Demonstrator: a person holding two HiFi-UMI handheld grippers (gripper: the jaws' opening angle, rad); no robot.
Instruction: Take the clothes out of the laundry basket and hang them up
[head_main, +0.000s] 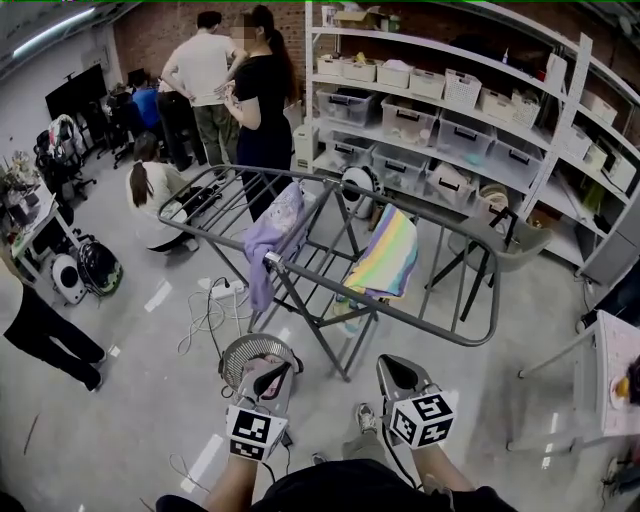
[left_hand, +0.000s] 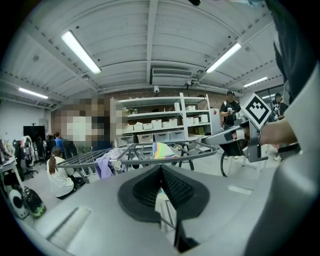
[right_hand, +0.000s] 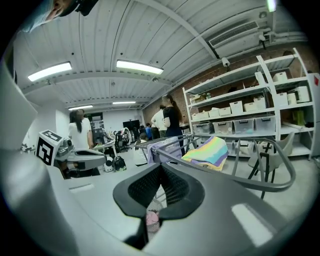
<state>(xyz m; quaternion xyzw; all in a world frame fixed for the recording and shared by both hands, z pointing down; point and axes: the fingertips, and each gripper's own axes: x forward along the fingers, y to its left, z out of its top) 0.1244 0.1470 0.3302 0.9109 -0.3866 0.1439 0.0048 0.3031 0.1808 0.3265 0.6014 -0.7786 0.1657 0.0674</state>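
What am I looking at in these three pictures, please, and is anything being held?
There is no robot here: a person holds a hand tool with a two-jaw claw in each hand. The head view comes from a camera on the person's head, looking down at the left claw and the right claw. The other two views come from cameras riding on each claw, looking along its jaws. Both claws are shut and hold nothing. Ahead stands a drying rack with a purple garment and a striped towel draped over it. On the floor, by the left claw in the head view, sits a wire basket with a pink cloth inside.
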